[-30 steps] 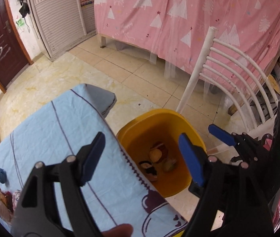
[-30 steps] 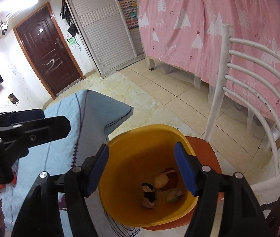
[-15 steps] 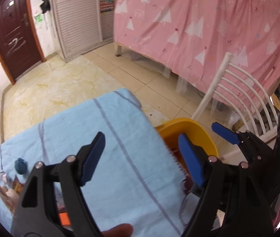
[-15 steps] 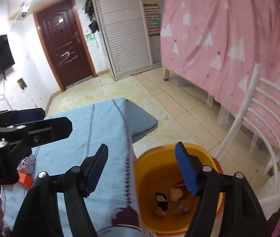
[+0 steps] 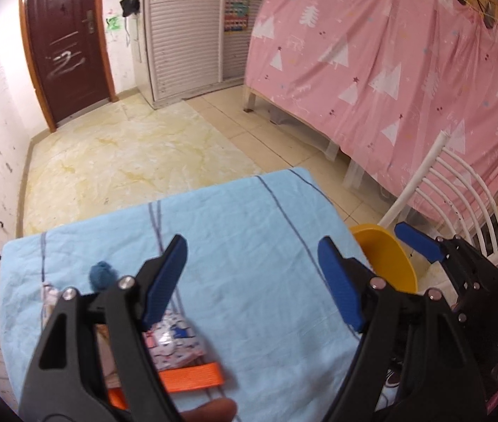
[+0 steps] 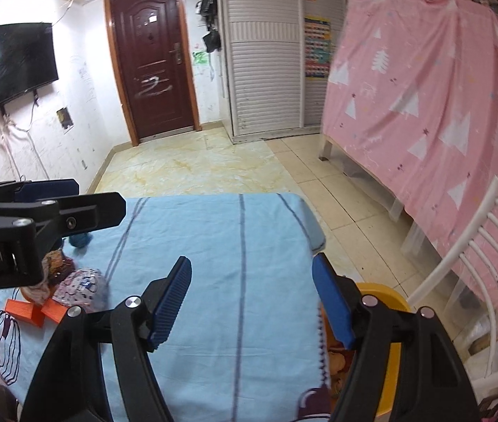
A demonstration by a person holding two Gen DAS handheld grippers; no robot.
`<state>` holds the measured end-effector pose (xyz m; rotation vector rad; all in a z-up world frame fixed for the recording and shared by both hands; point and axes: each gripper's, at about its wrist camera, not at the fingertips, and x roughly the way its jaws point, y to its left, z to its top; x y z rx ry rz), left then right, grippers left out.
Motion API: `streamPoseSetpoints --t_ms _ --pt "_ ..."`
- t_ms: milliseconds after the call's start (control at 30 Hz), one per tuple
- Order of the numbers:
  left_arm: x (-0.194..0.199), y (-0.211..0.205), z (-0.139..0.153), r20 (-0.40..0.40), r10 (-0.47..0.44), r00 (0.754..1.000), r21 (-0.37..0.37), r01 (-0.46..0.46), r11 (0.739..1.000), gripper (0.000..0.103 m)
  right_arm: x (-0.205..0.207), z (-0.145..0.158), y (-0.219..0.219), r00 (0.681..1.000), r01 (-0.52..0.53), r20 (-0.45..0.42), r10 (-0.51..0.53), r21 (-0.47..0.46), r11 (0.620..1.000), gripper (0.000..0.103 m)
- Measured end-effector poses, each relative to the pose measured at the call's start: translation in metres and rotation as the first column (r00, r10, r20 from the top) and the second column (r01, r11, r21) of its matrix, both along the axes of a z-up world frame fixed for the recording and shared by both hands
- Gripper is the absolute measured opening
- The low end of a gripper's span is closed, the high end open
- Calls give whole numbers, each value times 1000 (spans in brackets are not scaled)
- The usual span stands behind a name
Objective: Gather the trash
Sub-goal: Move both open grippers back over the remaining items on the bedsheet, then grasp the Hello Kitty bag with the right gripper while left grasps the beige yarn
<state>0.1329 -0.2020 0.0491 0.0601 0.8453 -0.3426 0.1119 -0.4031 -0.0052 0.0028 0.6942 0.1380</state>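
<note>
My left gripper (image 5: pixel 252 281) is open and empty above the light blue tablecloth (image 5: pixel 241 232). Under its left finger lie a crumpled patterned wrapper (image 5: pixel 175 348), an orange flat piece (image 5: pixel 192 381) and a blue ball-like scrap (image 5: pixel 103 274). My right gripper (image 6: pixel 250 299) is open and empty over the cloth's right part. In the right wrist view the wrapper (image 6: pixel 80 286), orange pieces (image 6: pixel 34 311) and blue scrap (image 6: pixel 80 239) lie at the left, partly behind the left gripper (image 6: pixel 38 204). The yellow bin (image 5: pixel 386 260) stands beside the table's right edge; its rim shows in the right wrist view (image 6: pixel 386 292).
A white slatted chair (image 5: pixel 459 190) stands right of the bin. A bed draped in pink cloth (image 5: pixel 389 63) fills the right side. A brown door (image 6: pixel 154 59) and white shutter wardrobe (image 6: pixel 266 52) are at the back. Bare floor (image 5: pixel 125 161) lies beyond the table.
Both grippers have swung left from over the yellow bin to over the table. The trash items on the cloth have come into view; the bin's contents have left view.
</note>
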Motion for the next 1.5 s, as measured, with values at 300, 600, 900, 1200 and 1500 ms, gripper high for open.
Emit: streamPoseSetpoints --t_ms 300,600,900,1200,1500 --pt "-11 43 10 22 48 999 -16 -47 999 73 1 5 43 998 -62 4 62 -31 998 65" --pt "-20 96 17 36 125 991 -10 -125 992 74 -9 8 89 990 -142 6 142 -40 989 67" --pt "-26 148 4 5 204 979 0 -204 979 74 -8 3 138 971 -238 -26 237 -33 971 67" --pt "-30 181 -19 -51 240 969 -10 -241 971 74 -6 -17 159 954 -288 -83 287 4 958 67" --pt "-25 180 -46 -99 218 971 -24 -221 975 74 1 -45 177 931 -327 -165 327 26 945 69"
